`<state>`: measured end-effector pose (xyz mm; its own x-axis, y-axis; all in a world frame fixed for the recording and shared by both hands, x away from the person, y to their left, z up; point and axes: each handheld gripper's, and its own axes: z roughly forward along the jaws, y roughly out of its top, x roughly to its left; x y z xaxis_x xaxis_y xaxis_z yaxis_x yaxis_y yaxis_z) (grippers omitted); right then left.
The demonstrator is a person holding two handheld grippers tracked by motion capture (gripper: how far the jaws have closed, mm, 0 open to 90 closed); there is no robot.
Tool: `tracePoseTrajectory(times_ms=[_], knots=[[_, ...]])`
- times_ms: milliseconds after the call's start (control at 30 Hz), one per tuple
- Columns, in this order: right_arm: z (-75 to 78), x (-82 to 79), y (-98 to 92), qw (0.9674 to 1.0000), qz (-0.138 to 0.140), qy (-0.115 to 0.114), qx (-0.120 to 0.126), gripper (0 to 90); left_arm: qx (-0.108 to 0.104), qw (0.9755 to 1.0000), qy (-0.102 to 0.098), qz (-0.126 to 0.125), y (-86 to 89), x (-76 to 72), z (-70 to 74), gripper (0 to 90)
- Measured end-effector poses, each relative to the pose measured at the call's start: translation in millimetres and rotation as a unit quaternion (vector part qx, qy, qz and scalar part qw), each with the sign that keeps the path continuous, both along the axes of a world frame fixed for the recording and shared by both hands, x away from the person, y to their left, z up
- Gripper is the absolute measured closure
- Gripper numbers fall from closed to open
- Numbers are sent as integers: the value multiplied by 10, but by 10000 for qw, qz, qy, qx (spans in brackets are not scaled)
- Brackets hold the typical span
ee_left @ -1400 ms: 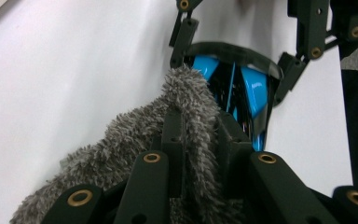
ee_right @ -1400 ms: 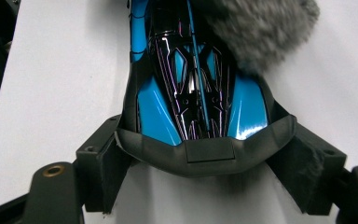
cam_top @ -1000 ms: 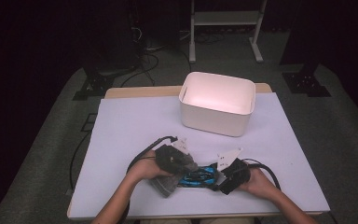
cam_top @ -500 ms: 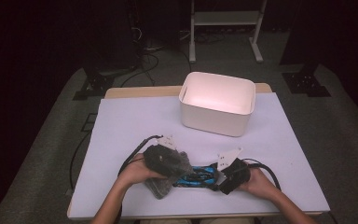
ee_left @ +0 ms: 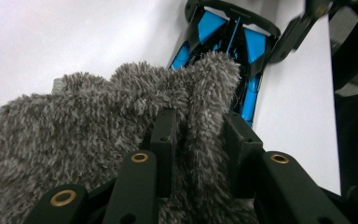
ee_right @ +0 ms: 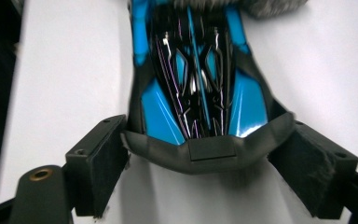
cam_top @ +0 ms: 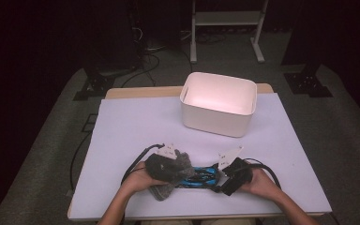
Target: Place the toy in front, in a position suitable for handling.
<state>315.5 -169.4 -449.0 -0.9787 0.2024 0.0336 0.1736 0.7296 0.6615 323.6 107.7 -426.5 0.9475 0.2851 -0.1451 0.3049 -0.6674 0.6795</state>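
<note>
While your right gripper [ee_right: 205,172] clamps the rear of the toy car [ee_right: 198,79] between widely spread jaws, you see a glossy blue and black body with thin silver lines, lying on the white surface [cam_top: 136,126] between your hands. Your left gripper [ee_left: 200,144] has just been closing, its narrow jaws pinching the shaggy grey cloth [ee_left: 74,135] draped over the car's other end.

cloth [ee_left: 88,140]: grey, shaggy, deep fluffy pile
toy car [ee_right: 198,79]: glossy blue and black, likely plastic, with a matt dark rear wing
bin [cam_top: 218,104]: smooth white plastic, matt
bench [cam_top: 136,126]: pale, smooth matt cover, wood edge
tool pads [ee_right: 98,163]: black, rough, felt-like
</note>
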Motion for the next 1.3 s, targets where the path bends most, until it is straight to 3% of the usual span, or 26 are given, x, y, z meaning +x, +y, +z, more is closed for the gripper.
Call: tracePoseTrajectory(times_ms=[33, 200, 367, 400, 467, 567, 633, 967, 1033, 1133, 1200, 1300], knots=[[0, 0, 0, 10000, 0, 0, 0, 185, 0, 10000, 0, 0, 0, 0, 0, 689], [144, 93, -21, 9981, -72, 372, 476, 177, 7, 10000, 6, -44, -26, 4, 2, 689], [199, 175, 90, 9984, -47, 442, 354, 216, 74, 9999, -79, -49, -46, -15, 11, 689], [194, 205, 149, 9986, -24, 494, 171, 215, 79, 9999, -90, -51, -45, -16, 11, 689], [180, 222, 167, 9984, -9, 565, 88, 208, 77, 9999, -85, -52, -45, -15, 11, 689], [128, 282, 172, 9953, 58, 963, 59, 202, 86, 9999, -74, -59, -49, -13, 14, 688], [34, 304, 182, 9926, 154, 1194, -150, 196, 129, 9999, -47, -97, -62, 1, 30, 689], [76, 290, 189, 9933, 127, 1126, -207, 204, 79, 9999, -36, -113, -62, 9, 18, 696], [165, 300, 149, 9942, 72, 1073, 63, 224, 76, 9999, -46, -123, -62, 7, 17, 698], [202, 318, 132, 9947, -21, 1021, 105, 230, 83, 9999, -36, -128, -62, 10, 19, 697], [161, 346, 137, 9941, -33, 1087, -36, 230, 81, 9999, -53, -140, -64, 8, 19, 698], [120, 379, 125, 9927, -95, 1203, -22, 231, 113, 9998, -38, -146, -68, 15, 33, 697]])
